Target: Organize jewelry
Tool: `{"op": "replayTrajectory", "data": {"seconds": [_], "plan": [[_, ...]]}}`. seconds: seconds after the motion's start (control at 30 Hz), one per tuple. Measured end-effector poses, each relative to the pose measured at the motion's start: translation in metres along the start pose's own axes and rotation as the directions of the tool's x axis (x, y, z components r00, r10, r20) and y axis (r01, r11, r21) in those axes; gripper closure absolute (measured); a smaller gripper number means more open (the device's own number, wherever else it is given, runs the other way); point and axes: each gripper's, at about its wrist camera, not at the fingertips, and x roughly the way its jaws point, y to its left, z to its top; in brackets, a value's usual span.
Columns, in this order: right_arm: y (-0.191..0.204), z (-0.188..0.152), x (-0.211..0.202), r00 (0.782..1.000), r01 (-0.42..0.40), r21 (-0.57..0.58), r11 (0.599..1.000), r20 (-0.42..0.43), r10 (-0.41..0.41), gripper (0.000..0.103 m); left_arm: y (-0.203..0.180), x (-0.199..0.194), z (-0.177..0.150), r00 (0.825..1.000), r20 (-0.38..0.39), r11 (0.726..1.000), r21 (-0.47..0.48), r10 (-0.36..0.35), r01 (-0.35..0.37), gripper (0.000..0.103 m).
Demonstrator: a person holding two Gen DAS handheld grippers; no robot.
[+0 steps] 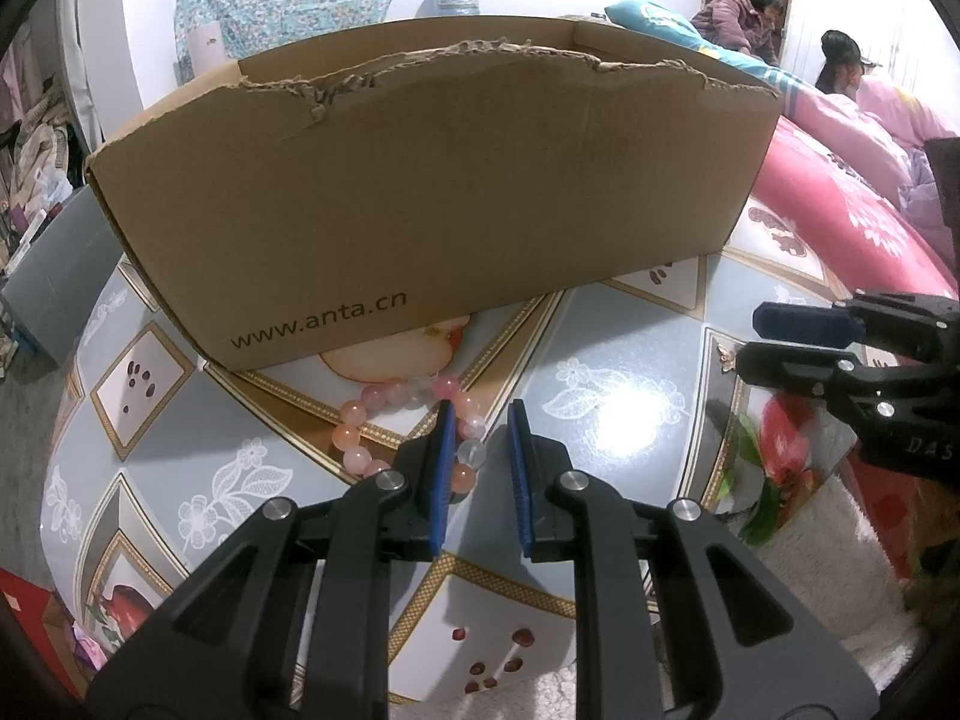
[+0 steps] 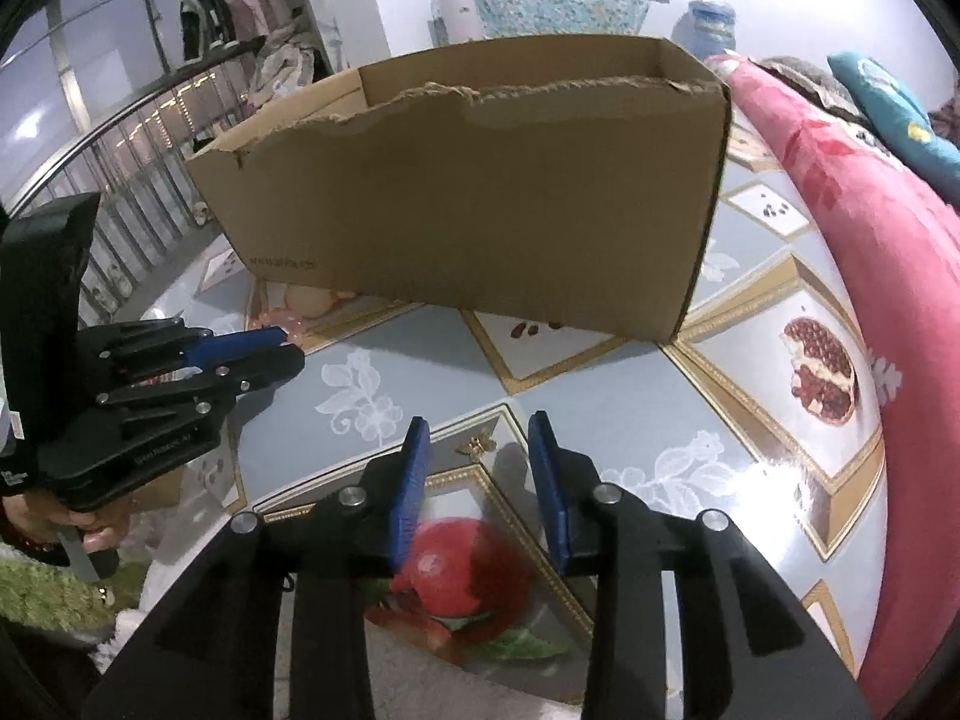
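Observation:
A bracelet of pink and clear beads (image 1: 360, 414) lies on the patterned table in front of the cardboard box (image 1: 420, 180). My left gripper (image 1: 480, 411) is low over its right side. The left finger stands inside the loop, and a few beads lie in the gap without being pressed from both sides. In the right wrist view the left gripper (image 2: 291, 348) sits at the left, with pink beads (image 2: 270, 319) just behind it. A small gold bee-shaped piece (image 2: 478, 447) lies on the table between the pads of my open right gripper (image 2: 480, 423), touching neither. The same gold piece (image 1: 727, 357) shows by the right gripper (image 1: 749, 339).
The open-topped box (image 2: 480, 210), with a torn front rim, stands on the table (image 2: 690, 396) just behind both gripper tips. A pink quilt (image 2: 870, 252) borders the table on the right. Two people (image 1: 750, 12) sit far back. A hand (image 2: 90, 534) holds the left gripper.

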Motion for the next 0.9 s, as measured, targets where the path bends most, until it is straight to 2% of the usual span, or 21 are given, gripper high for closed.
{"op": "replayTrajectory", "data": {"seconds": [0.17,0.33,0.4,0.9], "plan": [[0.005,0.004,0.007,1.0,-0.006,-0.066,0.998,0.0,0.006,0.07,-0.001,0.0,0.0,1.0,0.0,1.0,0.001,0.003,-0.003,0.087],[0.007,0.002,0.015,1.0,-0.002,-0.139,0.99,-0.02,-0.001,0.081,0.0,0.0,0.0,1.0,-0.002,1.0,0.001,0.002,-0.002,0.087],[0.008,0.002,0.014,1.0,-0.004,-0.163,0.987,-0.027,-0.001,0.089,-0.001,0.0,0.0,1.0,-0.001,1.0,0.001,0.002,-0.002,0.087],[0.002,0.003,0.013,1.0,-0.011,-0.13,0.991,-0.023,0.008,0.091,-0.001,0.0,0.0,1.0,0.0,1.0,0.003,0.005,-0.005,0.087]]}}
